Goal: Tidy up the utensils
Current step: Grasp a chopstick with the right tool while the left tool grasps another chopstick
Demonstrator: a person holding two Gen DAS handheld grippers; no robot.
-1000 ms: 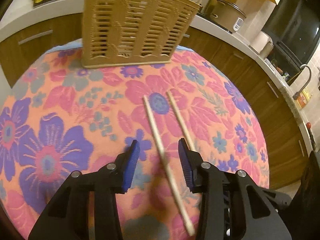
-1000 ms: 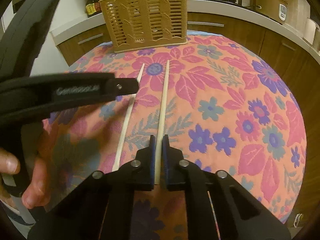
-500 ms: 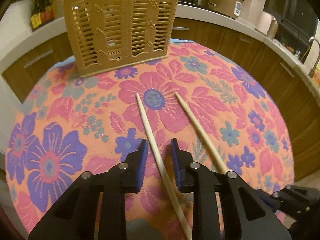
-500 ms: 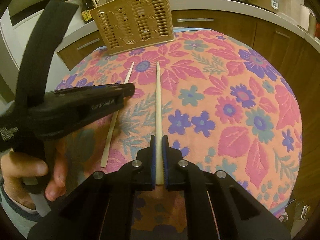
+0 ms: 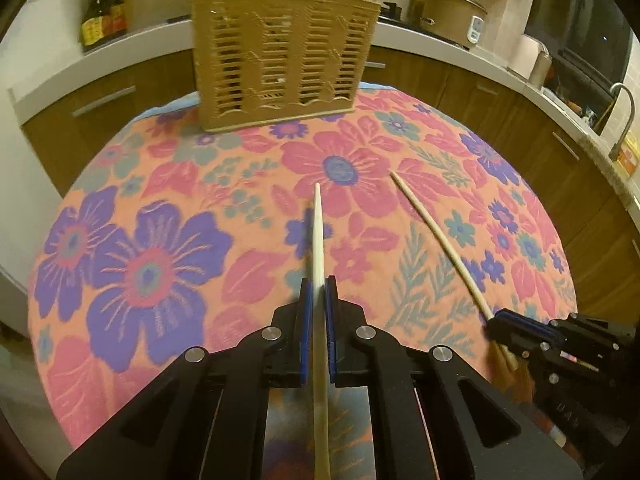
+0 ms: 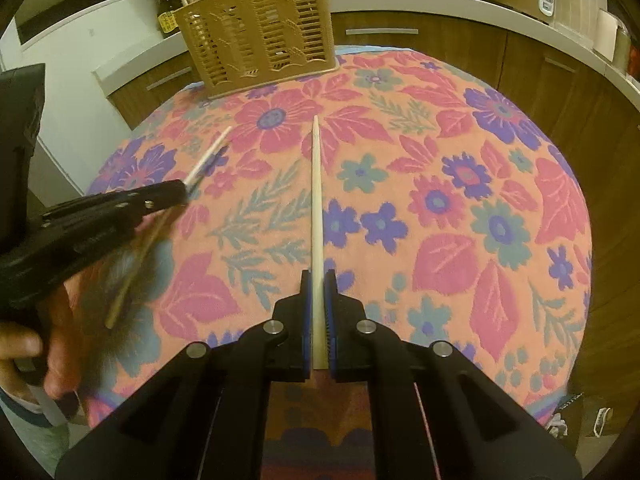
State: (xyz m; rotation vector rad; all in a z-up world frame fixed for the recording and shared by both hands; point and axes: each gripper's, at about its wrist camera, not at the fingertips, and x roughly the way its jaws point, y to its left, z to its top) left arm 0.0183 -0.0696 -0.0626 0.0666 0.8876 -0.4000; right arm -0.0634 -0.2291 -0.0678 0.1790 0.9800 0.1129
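Change since a second ago: my left gripper (image 5: 317,300), then spread wide around its chopstick, has closed on it; both sticks now look raised off the cloth, judging by the blur and offset shadows.
Left item: pale wooden chopstick (image 5: 317,232), pinched between the blue pads near mid-length, thick end trailing back under the gripper body.
Left item axis: long axis runs straight ahead along my fingers, narrow tip toward the tan slotted plastic utensil basket (image 5: 280,56).
Right item: second pale wooden chopstick (image 6: 316,208), clamped by my right gripper (image 6: 318,308) close to its butt end.
Right item axis: likewise dead ahead, tapered tip aimed at the basket (image 6: 260,32).
Reason for hold: lengthwise grip keeps each stick in line with the wrist, so I judge tipping it upright over the basket will be simple.
Destination: basket stands upright at the far edge of the round table's floral orange, pink and purple cloth (image 5: 160,208), well apart from both tips.
Surroundings: wooden cabinets and white counter behind.
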